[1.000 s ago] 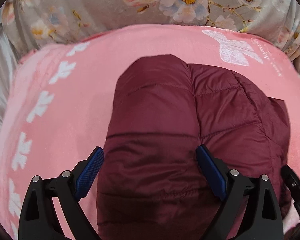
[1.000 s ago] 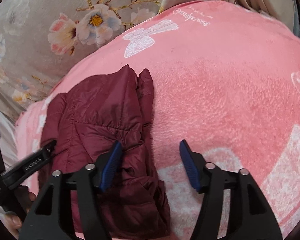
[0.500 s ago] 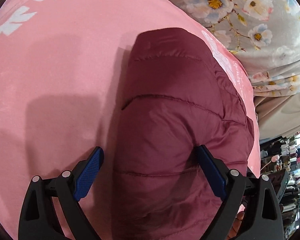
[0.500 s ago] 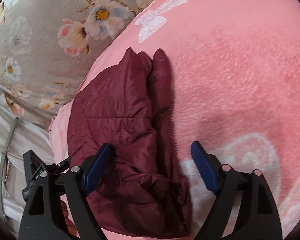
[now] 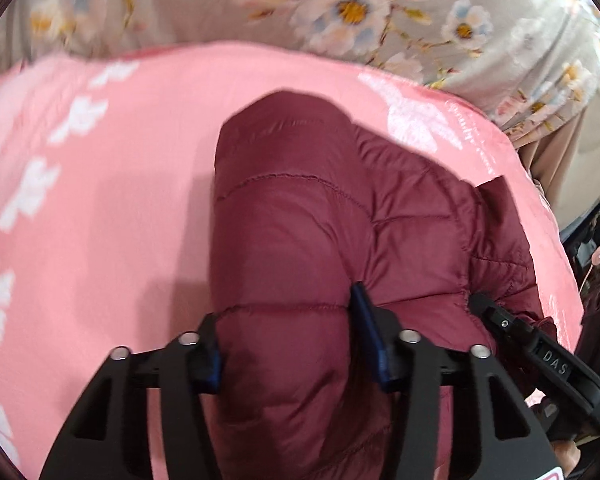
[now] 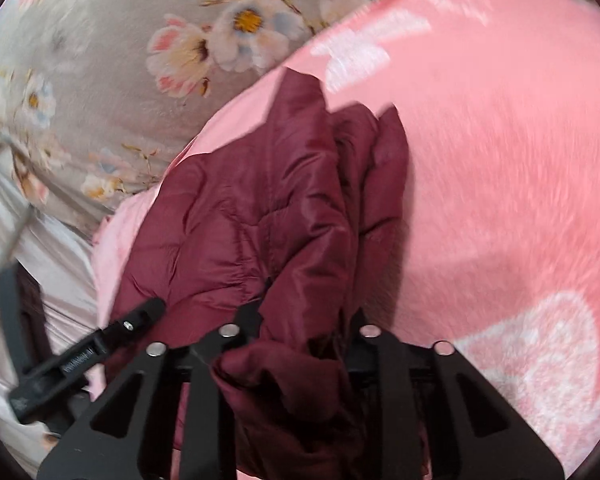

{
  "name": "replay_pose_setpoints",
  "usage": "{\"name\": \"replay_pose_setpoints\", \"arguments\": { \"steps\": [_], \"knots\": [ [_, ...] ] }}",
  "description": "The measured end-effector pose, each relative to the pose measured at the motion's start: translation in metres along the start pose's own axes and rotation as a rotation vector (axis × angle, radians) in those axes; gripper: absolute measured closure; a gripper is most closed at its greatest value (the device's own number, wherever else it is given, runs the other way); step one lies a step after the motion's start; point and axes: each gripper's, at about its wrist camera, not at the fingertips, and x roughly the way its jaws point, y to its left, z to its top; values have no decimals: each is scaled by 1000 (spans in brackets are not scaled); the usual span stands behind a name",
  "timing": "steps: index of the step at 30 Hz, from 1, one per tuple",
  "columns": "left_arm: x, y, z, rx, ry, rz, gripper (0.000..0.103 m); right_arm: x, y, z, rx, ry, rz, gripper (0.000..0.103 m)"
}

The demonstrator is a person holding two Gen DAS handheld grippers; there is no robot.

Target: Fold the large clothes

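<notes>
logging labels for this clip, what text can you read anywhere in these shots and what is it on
"DAS": on the black body of the right gripper, seen in the left wrist view.
Printing on the left gripper, right wrist view: too blurred to read.
White script on the pink blanket beside the maroon jacket: too blurred to read.

Your jacket [image 5: 300, 248] is quilted maroon cloth, smooth with a faint sheen, puffed between stitched seams, and it lies on a pink blanket [image 5: 112, 208] whose fleece looks soft, fuzzy and matt. Your left gripper [image 5: 286, 344] and right gripper [image 6: 300, 320] are matt black plastic with shiny metal pins, the left one carrying blue ribbed pads [image 5: 366, 316]. Behind you see a grey floral sheet [image 6: 100, 80] of smooth, thin cloth.
</notes>
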Motion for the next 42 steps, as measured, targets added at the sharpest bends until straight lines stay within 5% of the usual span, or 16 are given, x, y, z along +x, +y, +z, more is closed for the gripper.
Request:
{"name": "replay_pose_setpoints", "arguments": {
  "steps": [14, 30, 42],
  "knots": [
    [-38, 39, 111, 173, -318, 126, 65, 41, 116, 87, -217, -218, 60, 87],
    [20, 100, 166, 183, -360, 194, 66, 141, 165, 120, -325, -229, 33, 87],
    [4, 105, 179, 186, -448, 148, 66, 122, 186, 135, -385, -312, 46, 87]
  ]
}}
